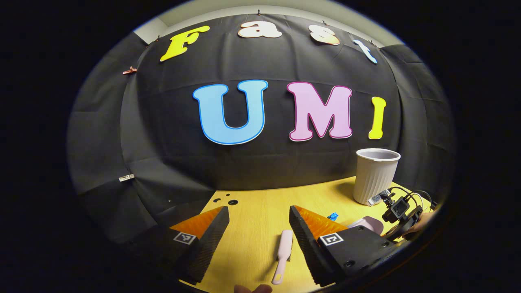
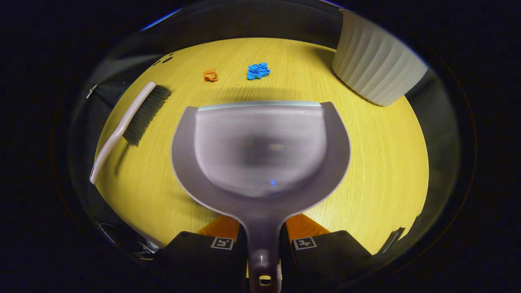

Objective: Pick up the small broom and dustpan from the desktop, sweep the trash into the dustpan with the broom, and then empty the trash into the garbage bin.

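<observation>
The pale pink dustpan (image 2: 260, 150) lies flat on the yellow table (image 2: 386, 162), its lip facing the trash. My right gripper (image 2: 262, 228) is shut on its handle. A blue scrap (image 2: 258, 71) and an orange scrap (image 2: 210, 75) lie just past the lip. The pink broom (image 2: 130, 118) with black bristles rests on the table to the pan's left. In the left gripper view, my left gripper (image 1: 258, 213) is open above the table. The broom handle (image 1: 283, 256) lies below, between its fingers and close to the right-hand one, untouched.
A white ribbed garbage bin (image 1: 376, 175) stands at the table's far right, also near the pan's upper right (image 2: 376, 69). The right gripper's camera and cables (image 1: 399, 208) sit beside the bin. Small holes (image 1: 228, 201) mark the table's back edge by the black cloth.
</observation>
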The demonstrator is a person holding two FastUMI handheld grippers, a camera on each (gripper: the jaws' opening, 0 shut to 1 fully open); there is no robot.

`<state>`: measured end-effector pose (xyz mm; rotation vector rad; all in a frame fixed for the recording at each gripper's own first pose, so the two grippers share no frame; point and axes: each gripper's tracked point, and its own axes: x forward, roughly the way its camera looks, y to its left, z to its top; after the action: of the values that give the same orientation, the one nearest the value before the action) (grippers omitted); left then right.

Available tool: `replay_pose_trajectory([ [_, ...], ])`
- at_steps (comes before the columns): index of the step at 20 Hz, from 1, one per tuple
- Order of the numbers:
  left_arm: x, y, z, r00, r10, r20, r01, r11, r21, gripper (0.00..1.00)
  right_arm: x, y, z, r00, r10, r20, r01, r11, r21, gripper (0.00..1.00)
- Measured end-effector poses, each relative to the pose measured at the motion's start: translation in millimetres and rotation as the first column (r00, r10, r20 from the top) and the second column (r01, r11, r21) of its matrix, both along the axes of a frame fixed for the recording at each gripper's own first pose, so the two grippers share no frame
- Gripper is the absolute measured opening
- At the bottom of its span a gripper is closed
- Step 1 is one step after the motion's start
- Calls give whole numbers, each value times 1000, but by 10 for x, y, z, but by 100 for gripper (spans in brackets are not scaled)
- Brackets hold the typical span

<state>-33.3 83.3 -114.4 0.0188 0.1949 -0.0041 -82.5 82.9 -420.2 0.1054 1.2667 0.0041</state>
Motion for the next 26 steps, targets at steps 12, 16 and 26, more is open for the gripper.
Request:
replay_pose_trajectory([
  [12, 127, -400, -1040, 939, -132, -317, 115, 991, -70, 94, -130, -332, 590, 971, 212, 107, -211, 977, -24, 36],
  [16, 164, -460, -1611, 841, -179, -510, 138, 983, -117, 95, -256, -409, 699, 964, 245, 105, -244, 970, -24, 36],
  [26, 185, -512, -2732, 548, -204, -812, 182, 976, -123, 86, -333, -456, 709, 954, 283, 98, -281, 959, -35, 36],
])
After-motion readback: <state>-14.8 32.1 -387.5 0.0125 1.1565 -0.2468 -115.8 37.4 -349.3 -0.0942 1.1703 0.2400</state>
